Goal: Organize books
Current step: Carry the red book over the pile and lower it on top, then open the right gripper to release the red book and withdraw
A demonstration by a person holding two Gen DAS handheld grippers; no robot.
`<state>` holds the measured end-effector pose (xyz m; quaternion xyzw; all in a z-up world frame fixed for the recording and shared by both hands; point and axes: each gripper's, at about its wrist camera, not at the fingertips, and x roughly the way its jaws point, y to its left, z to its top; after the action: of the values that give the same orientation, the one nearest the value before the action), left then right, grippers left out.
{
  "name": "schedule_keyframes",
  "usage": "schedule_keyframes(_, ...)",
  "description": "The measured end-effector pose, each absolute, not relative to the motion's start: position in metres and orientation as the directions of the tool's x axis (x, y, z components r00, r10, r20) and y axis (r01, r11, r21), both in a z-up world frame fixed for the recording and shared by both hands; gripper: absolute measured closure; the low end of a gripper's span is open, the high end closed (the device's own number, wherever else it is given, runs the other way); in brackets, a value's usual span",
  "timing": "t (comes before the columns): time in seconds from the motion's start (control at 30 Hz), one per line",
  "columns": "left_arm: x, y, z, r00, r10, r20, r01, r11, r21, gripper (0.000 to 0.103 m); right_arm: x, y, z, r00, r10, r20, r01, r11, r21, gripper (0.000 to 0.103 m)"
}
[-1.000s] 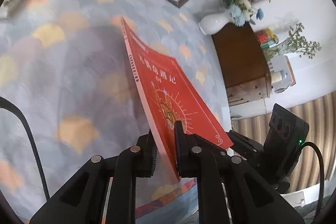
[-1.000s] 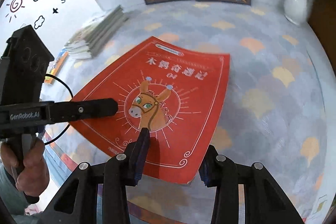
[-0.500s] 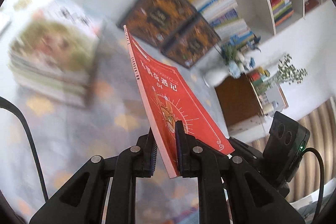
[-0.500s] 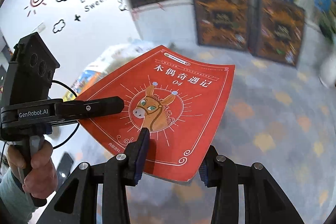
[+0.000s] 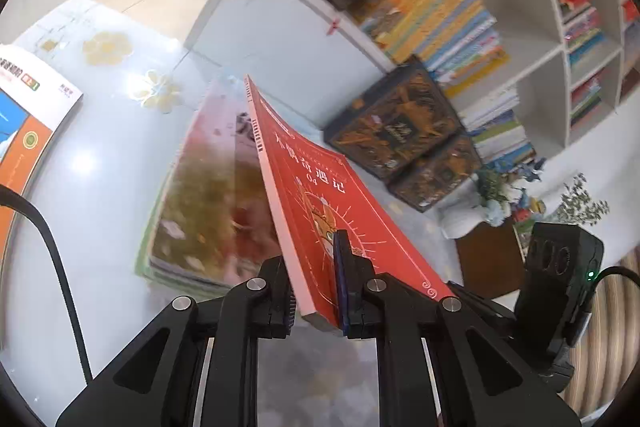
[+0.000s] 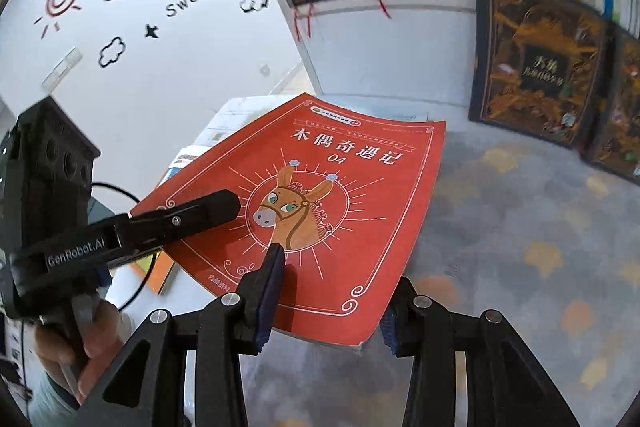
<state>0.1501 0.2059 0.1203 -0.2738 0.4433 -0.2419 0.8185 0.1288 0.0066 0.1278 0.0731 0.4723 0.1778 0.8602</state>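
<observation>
A red book with a donkey on its cover [image 6: 344, 195] is held in the air. My left gripper [image 5: 316, 287] is shut on its near edge; the book [image 5: 320, 195] stands on edge between the fingers. In the right wrist view the left gripper [image 6: 208, 211] clamps the book's left side. My right gripper [image 6: 324, 291] is shut on the book's bottom edge, one finger [image 6: 268, 275] over the cover, the other beneath it. A stack of books [image 5: 208, 203] lies on the floor below and beyond the red book.
A white bookcase [image 5: 460, 7] full of books stands ahead. Two dark picture books [image 6: 536, 67] lean against its base. An orange and blue book [image 5: 24, 131] lies at the left. A white vase with flowers [image 5: 480, 211] and a brown cabinet [image 5: 488, 259] stand at the right.
Both grippers have carried the red book up and to the left, from over the patterned rug to above the stack of books by the bookcase. The grips are unchanged.
</observation>
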Motion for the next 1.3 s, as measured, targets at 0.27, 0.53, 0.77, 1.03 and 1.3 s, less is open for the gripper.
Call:
schedule_keyframes(0.27,0.179,0.214,0.086,0.48,-0.66,-0.578,0.119,0.701,-0.703,0.092,0.164,0.012,0.107,0.466,0.326,-0.822,-0.187,0.945,0.269,0.061)
schedule_keyframes(0.53,0.178,0.23,0.073,0.475,-0.653,-0.59,0.083,0.701,-0.708,0.091,0.173,0.018,0.089,0.407,0.35,-0.844,-0.148,0.937,0.317,0.057)
schedule_keyframes(0.77,0.155,0.257,0.079,0.551,-0.559,-0.62,0.012,0.748,-0.664,0.091,0.171,0.026,0.081,0.391,0.35,-0.852,-0.143,0.937,0.319,0.054)
schedule_keyframes(1.03,0.118,0.247,0.09,0.547,-0.482,-0.684,0.032,0.829,-0.559,0.091,0.143,0.011,0.077,0.348,0.321,-0.881,-0.137,0.947,0.291,0.043)
schedule_keyframes(1.3,0.064,0.182,0.11,0.509,-0.442,-0.738,0.131,0.888,-0.441,0.087,0.069,-0.057,0.071,0.313,0.32,-0.894,-0.003,0.942,0.336,0.043)
